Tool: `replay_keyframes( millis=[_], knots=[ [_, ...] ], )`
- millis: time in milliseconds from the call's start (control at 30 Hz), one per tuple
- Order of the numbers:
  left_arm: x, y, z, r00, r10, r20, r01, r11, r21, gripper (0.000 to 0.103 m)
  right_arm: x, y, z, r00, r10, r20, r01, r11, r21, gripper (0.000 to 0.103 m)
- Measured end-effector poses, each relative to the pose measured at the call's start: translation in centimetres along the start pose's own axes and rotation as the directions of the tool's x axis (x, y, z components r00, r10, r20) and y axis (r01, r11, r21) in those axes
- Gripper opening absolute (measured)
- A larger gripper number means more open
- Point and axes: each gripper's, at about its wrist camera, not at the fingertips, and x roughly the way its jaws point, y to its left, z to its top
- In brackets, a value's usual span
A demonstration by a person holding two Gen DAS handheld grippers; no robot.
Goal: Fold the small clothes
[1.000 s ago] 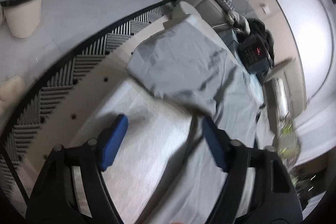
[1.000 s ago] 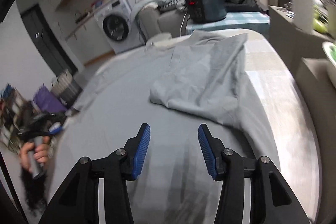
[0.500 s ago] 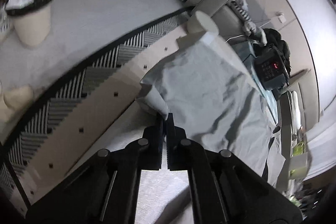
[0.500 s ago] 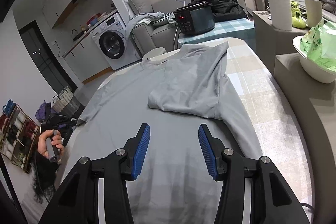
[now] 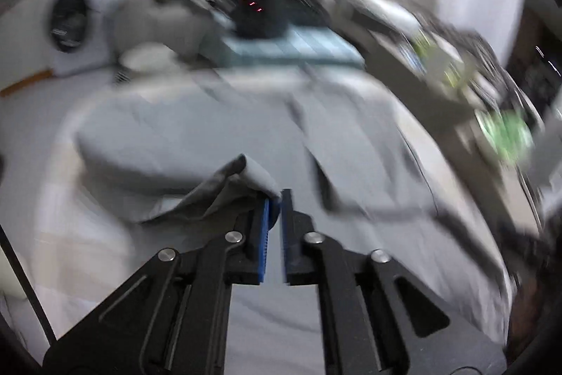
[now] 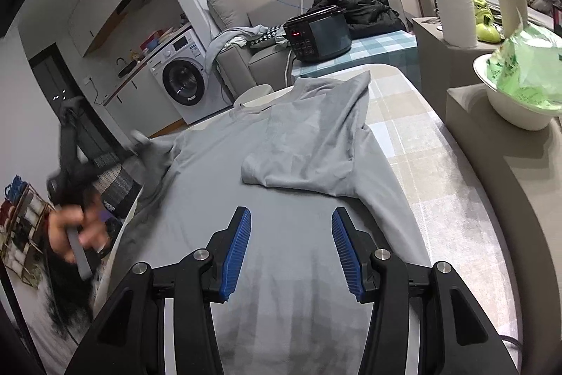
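Shirt [image 6: 298, 234]: thin, soft grey cloth, spread on the table [image 6: 439, 199]. Left gripper [image 5: 275, 199] pinches its sleeve, jaws opening slightly. Right gripper [image 6: 291, 234] hovers half-open, empty. Grip edges; fabric sags.

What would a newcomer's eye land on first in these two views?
The grey T-shirt spread over the table, its right side already folded inward. Next, the left gripper, jaws opening around a lifted sleeve. Behind, a black cooker and a washing machine.
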Motion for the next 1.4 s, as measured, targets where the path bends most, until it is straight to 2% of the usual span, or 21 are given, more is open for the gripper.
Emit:
replay_keyframes(
  millis=[67, 133, 200, 267, 300, 433, 467, 567, 633, 667, 700, 733, 867, 967, 1133, 1167, 1200, 1233, 1267, 1300, 1400],
  knots=[
    [1.2, 0.1, -1.8, 0.993, -0.096, -0.062, 0.094, 0.995, -0.041, 0.011, -0.3, -0.3, -0.2, 1.0, -0.004, 0.001, 0.004, 1.0, 0.009, 0.049],
    [0.4, 1.1, -3.1, 0.988, -0.142, -0.055, 0.136, 0.986, -0.095, 0.016, -0.5, -0.7, -0.5, 1.0, -0.012, 0.0, 0.012, 1.0, 0.009, 0.05],
    [-1.1, 3.2, -3.6, 0.989, -0.148, -0.018, 0.143, 0.978, -0.154, 0.036, -0.5, -1.1, -0.6, 1.0, -0.017, -0.002, 0.017, 1.0, 0.016, 0.05],
    [-2.4, 5.6, -4.2, 0.994, -0.1, 0.034, 0.105, 0.971, -0.216, 0.057, -0.3, -1.6, -0.7, 1.0, -0.015, -0.002, 0.015, 0.999, 0.03, 0.05],
    [-3.1, 7.1, -4.4, 0.996, -0.051, 0.071, 0.068, 0.964, -0.258, 0.06, -0.1, -1.7, -0.8, 1.0, -0.012, -0.002, 0.013, 0.999, 0.037, 0.05],
    [-1.7, 11.8, -2.0, 0.994, 0.062, 0.086, -0.029, 0.937, -0.347, 0.061, 0.4, -1.8, -1.1, 1.0, 0.0, -0.015, 0.001, 0.999, 0.052, 0.05],
    [-0.5, 12.9, -1.0, 0.992, 0.104, 0.074, -0.072, 0.933, -0.352, 0.061, 0.3, -1.7, -1.1, 1.0, 0.002, -0.016, -0.002, 0.999, 0.049, 0.05],
    [2.5, 15.6, 0.7, 0.99, 0.142, 0.016, -0.128, 0.932, -0.339, 0.061, -0.2, -1.7, -1.2, 1.0, -0.007, -0.014, 0.007, 0.999, 0.043, 0.05],
    [4.3, 16.1, 1.5, 0.992, 0.124, -0.009, -0.121, 0.942, -0.312, 0.058, -0.6, -1.9, -1.2, 1.0, -0.016, -0.011, 0.016, 0.999, 0.045, 0.05],
    [5.2, 15.7, 1.8, 0.996, 0.085, -0.011, -0.084, 0.949, -0.302, 0.038, -0.8, -2.0, -1.3, 1.0, -0.021, -0.008, 0.022, 0.999, 0.048, 0.05],
    [5.7, 15.4, 2.0, 0.998, 0.05, -0.028, -0.056, 0.955, -0.292, 0.011, -1.0, -2.2, -1.3, 1.0, -0.025, -0.006, 0.026, 0.998, 0.052, 0.051],
    [6.1, 14.9, 2.3, 0.998, 0.044, -0.049, -0.056, 0.958, -0.28, 0.001, -1.1, -2.5, -1.4, 1.0, -0.031, -0.004, 0.031, 0.998, 0.057, 0.051],
    [5.6, 11.9, 3.7, 0.999, -0.012, -0.032, 0.005, 0.972, -0.235, 0.0, -1.1, -3.3, -1.5, 0.999, -0.043, -0.003, 0.043, 0.996, 0.08, 0.051],
    [5.8, 8.2, 6.3, 0.993, -0.116, -0.02, 0.108, 0.965, -0.24, 0.0, -1.2, -3.3, -1.6, 0.999, -0.05, -0.011, 0.05, 0.996, 0.079, 0.051],
    [6.9, 3.2, 9.1, 0.945, -0.323, -0.05, 0.302, 0.921, -0.246, 0.003, -2.1, -3.1, -1.6, 0.998, -0.054, 0.007, 0.054, 0.995, 0.084, 0.051],
    [6.5, 2.9, 9.2, 0.942, -0.332, -0.044, 0.312, 0.918, -0.247, 0.011, -2.2, -3.1, -1.7, 0.998, -0.055, 0.009, 0.054, 0.995, 0.085, 0.051],
    [6.0, 3.0, 9.0, 0.94, -0.339, -0.033, 0.321, 0.916, -0.241, 0.032, -2.3, -3.2, -1.8, 0.998, -0.058, 0.01, 0.056, 0.995, 0.087, 0.051],
    [5.5, 3.3, 8.8, 0.948, -0.317, -0.027, 0.302, 0.925, -0.232, 0.046, -2.4, -3.3, -1.9, 0.998, -0.059, 0.009, 0.058, 0.994, 0.088, 0.052],
    [4.8, 4.0, 8.4, 0.963, -0.268, -0.014, 0.258, 0.938, -0.231, 0.072, -2.3, -3.4, -2.1, 0.998, -0.061, 0.008, 0.06, 0.994, 0.089, 0.052],
    [3.7, 5.2, 7.7, 0.983, -0.181, 0.021, 0.18, 0.955, -0.234, 0.079, -2.3, -3.5, -2.2, 0.998, -0.061, 0.006, 0.06, 0.994, 0.092, 0.052],
    [3.6, 8.3, 6.4, 1.0, -0.021, 0.011, 0.024, 0.964, -0.266, 0.078, -2.0, -3.7, -2.2, 0.999, -0.054, 0.005, 0.054, 0.993, 0.103, 0.052]
  ],
)
